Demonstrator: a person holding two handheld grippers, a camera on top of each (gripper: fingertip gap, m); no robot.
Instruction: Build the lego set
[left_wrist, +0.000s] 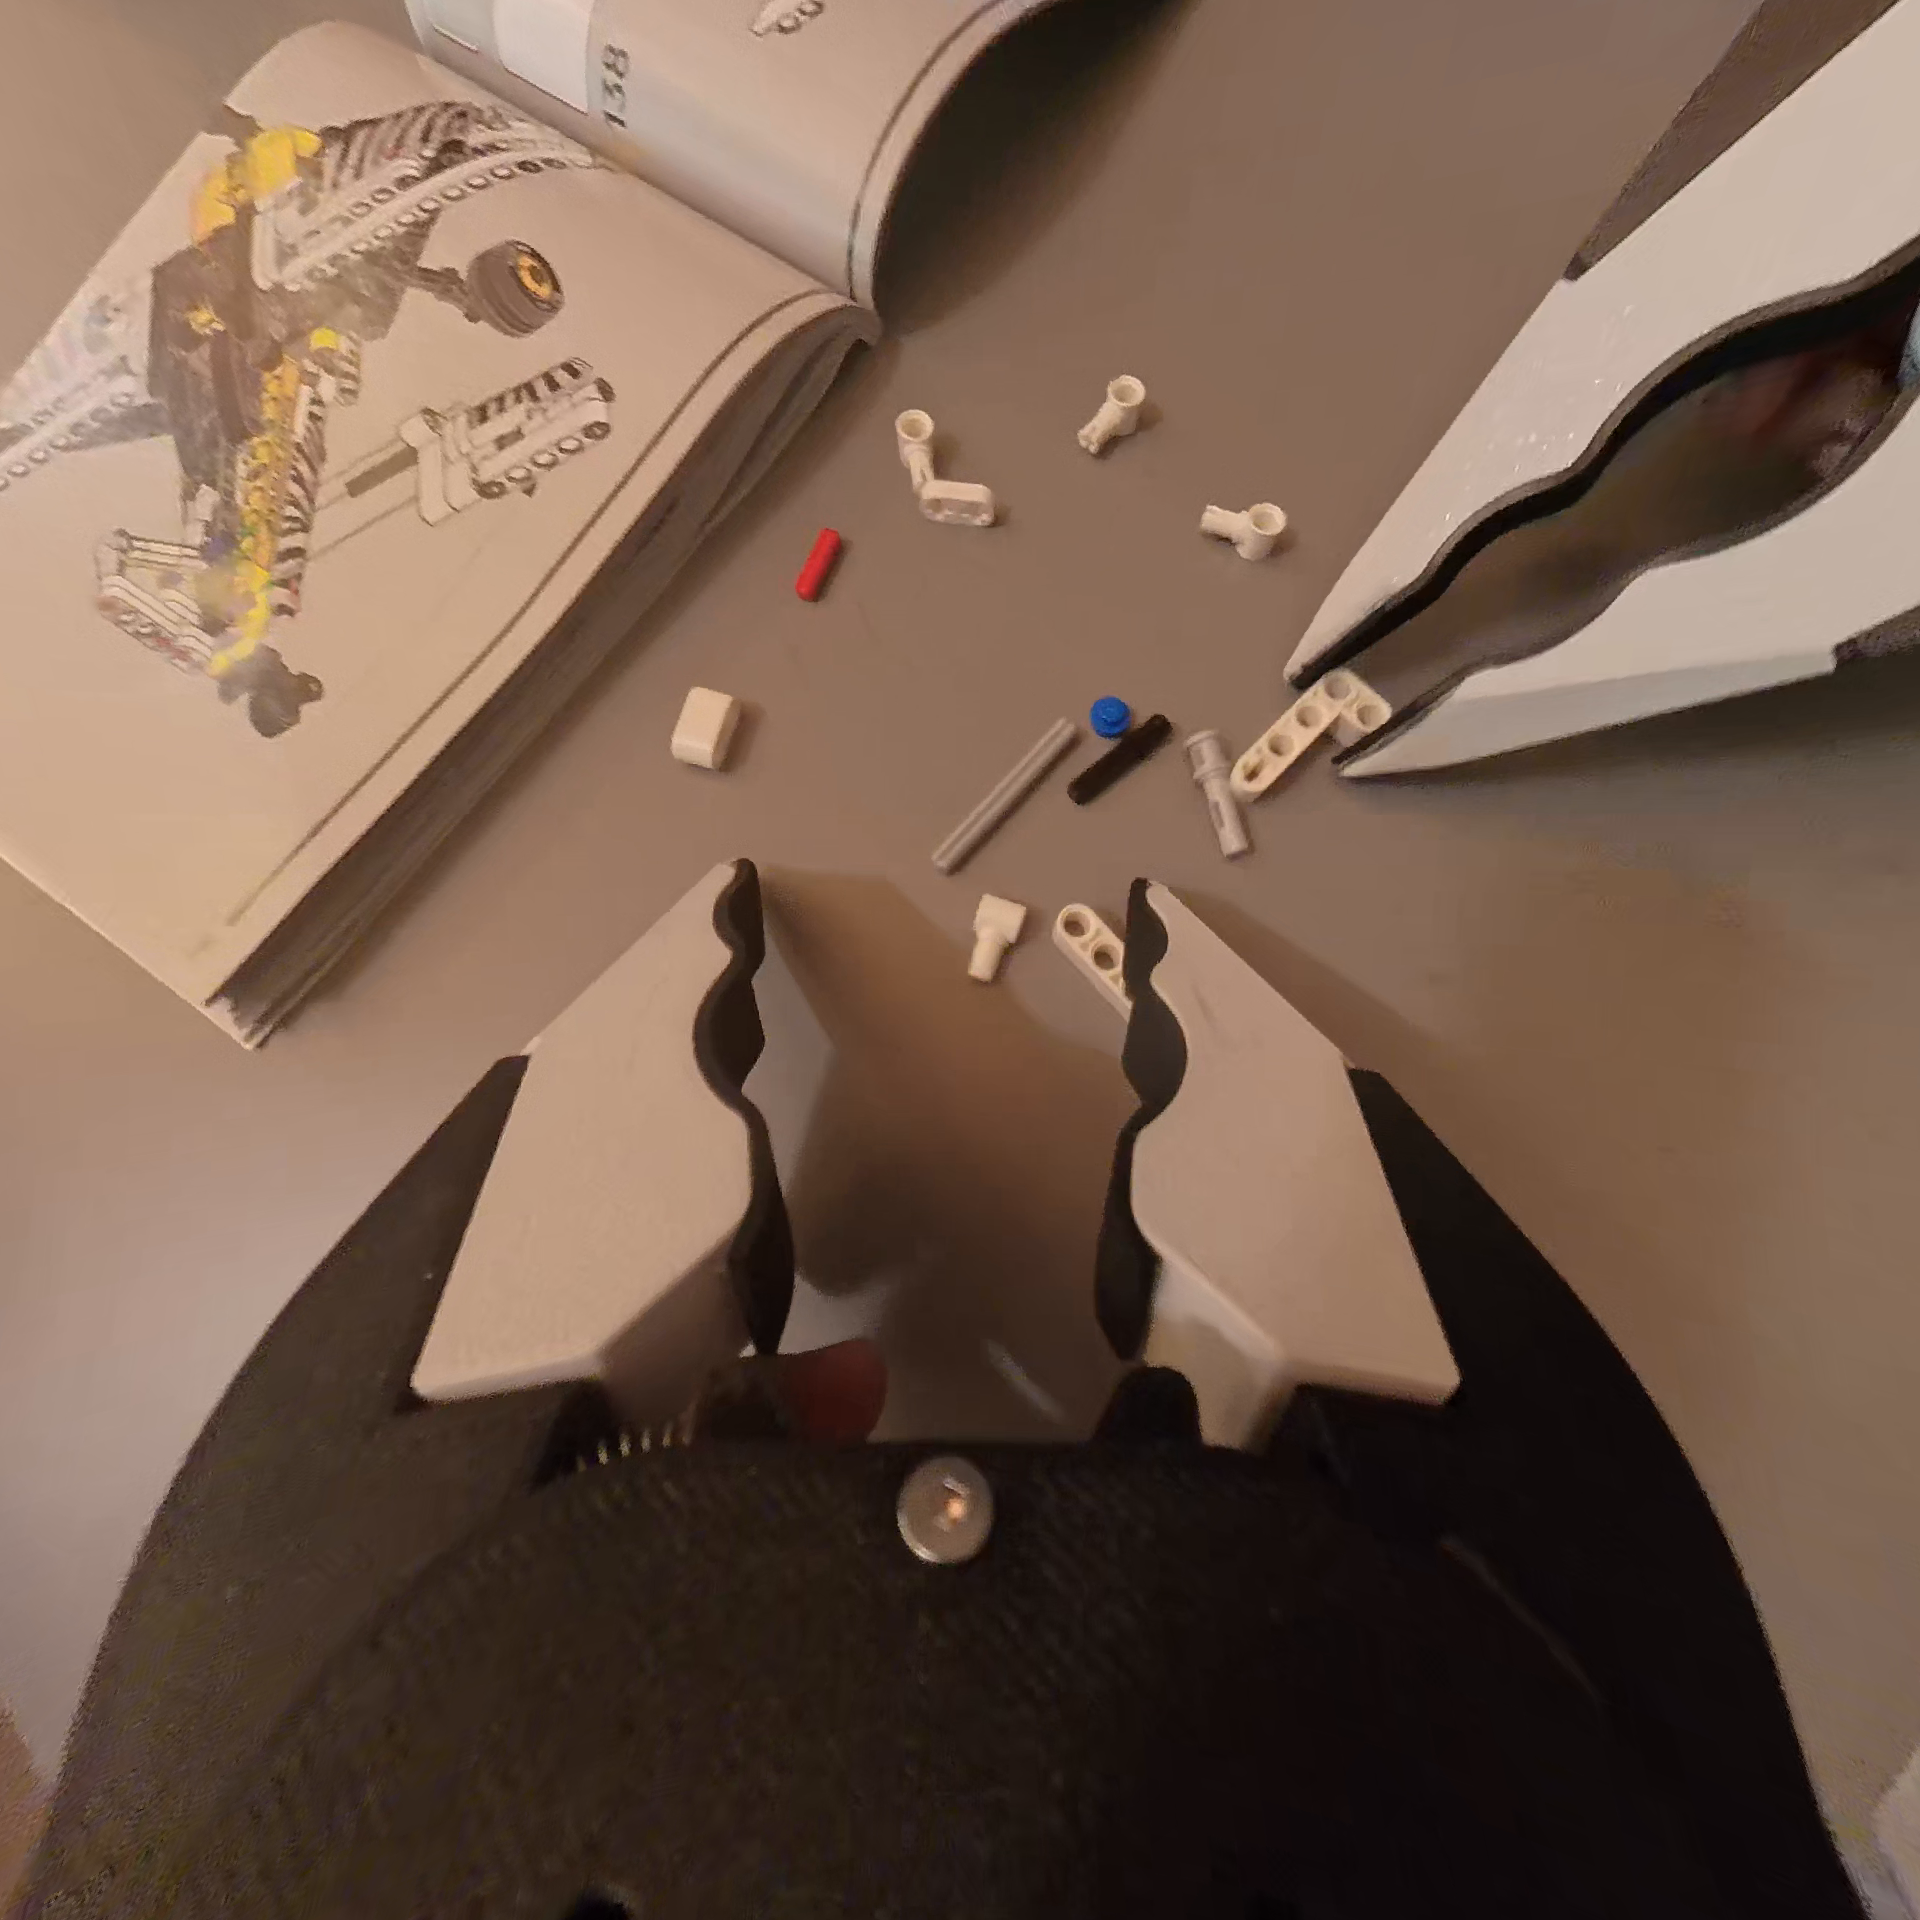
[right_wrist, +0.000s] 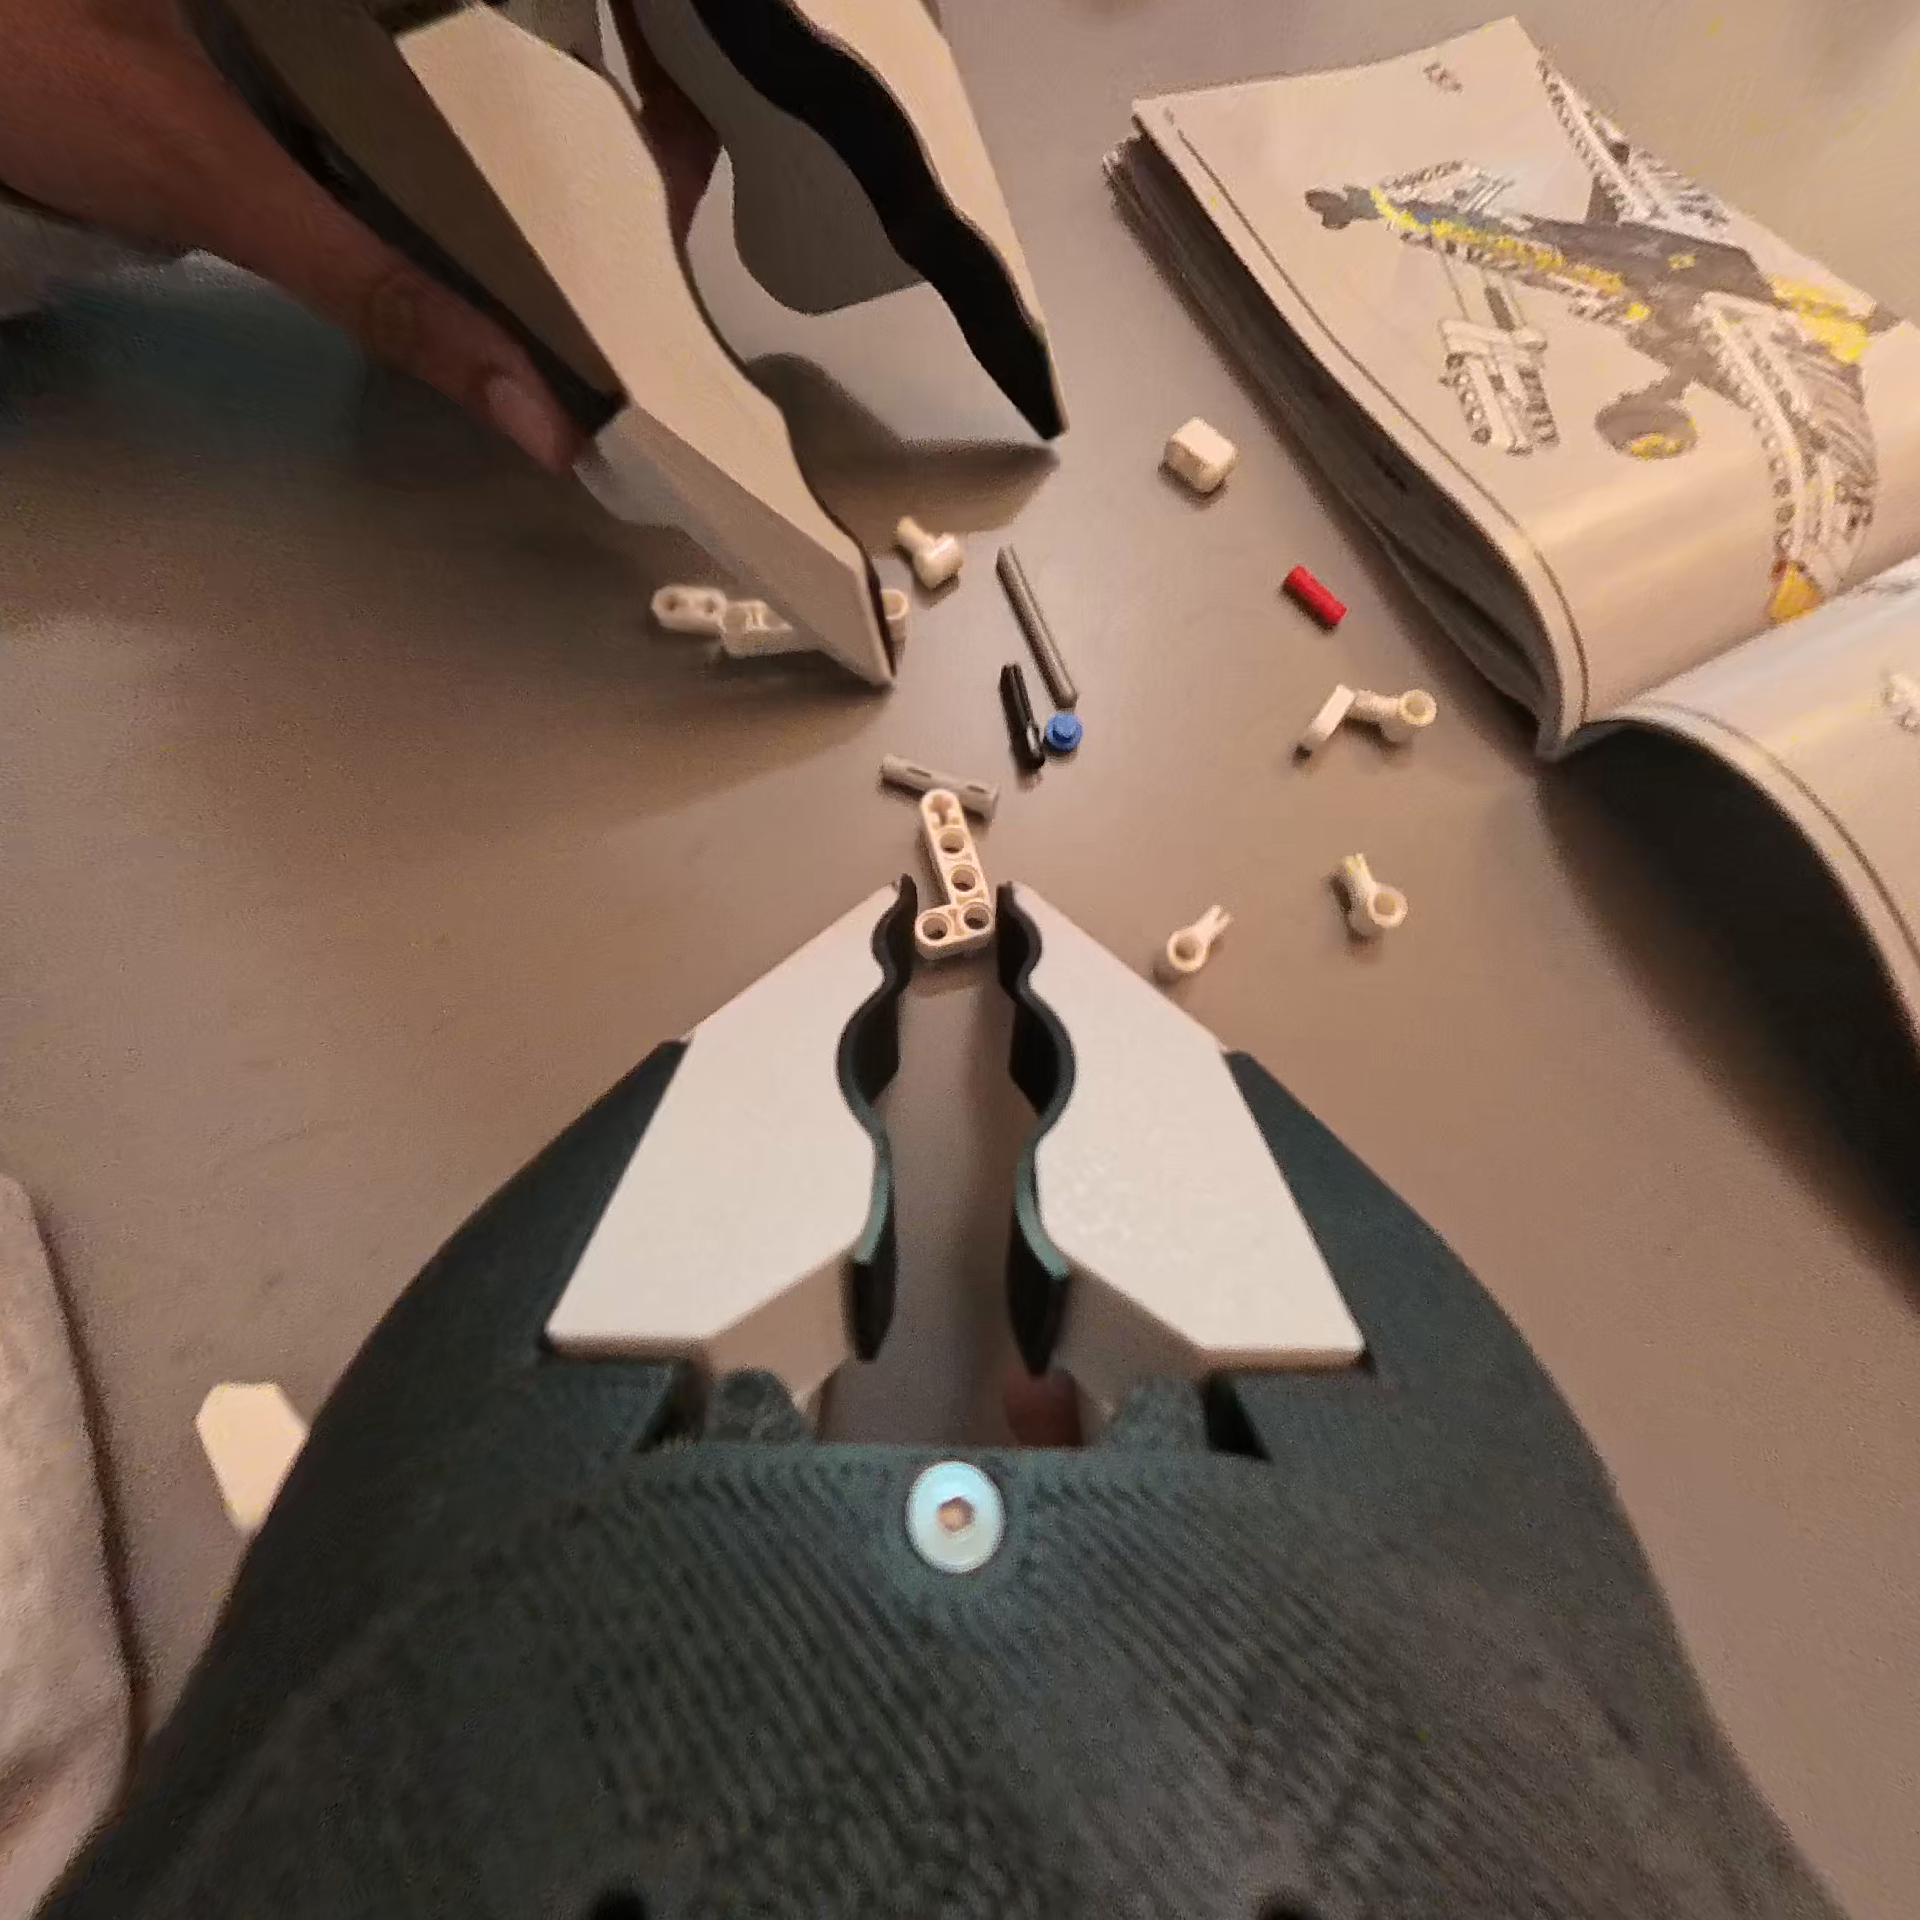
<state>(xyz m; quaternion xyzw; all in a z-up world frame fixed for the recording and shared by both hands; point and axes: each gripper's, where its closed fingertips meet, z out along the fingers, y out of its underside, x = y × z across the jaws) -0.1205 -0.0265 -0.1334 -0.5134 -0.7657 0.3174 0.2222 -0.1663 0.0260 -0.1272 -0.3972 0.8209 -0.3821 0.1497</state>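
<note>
Grey-brown matte tabletop (left_wrist: 1558, 1039) under us, with a thick open instruction booklet (left_wrist: 364, 520) off to one side.

Our left gripper (left_wrist: 940, 883) hangs spread wide and empty over the loose parts. Our right gripper (right_wrist: 951, 902) has its fingertips pinching the short leg of the white L-shaped Technic liftarm (right_wrist: 954, 883) — narrow hold, so we judge it could pivot or pop out on lift.

Grey slotted pin (right_wrist: 940, 784) is touching the liftarm's far end — likely dragged along. Black axle (right_wrist: 1020, 715) and blue round stud (right_wrist: 1062, 732) nearby may scatter.
</note>
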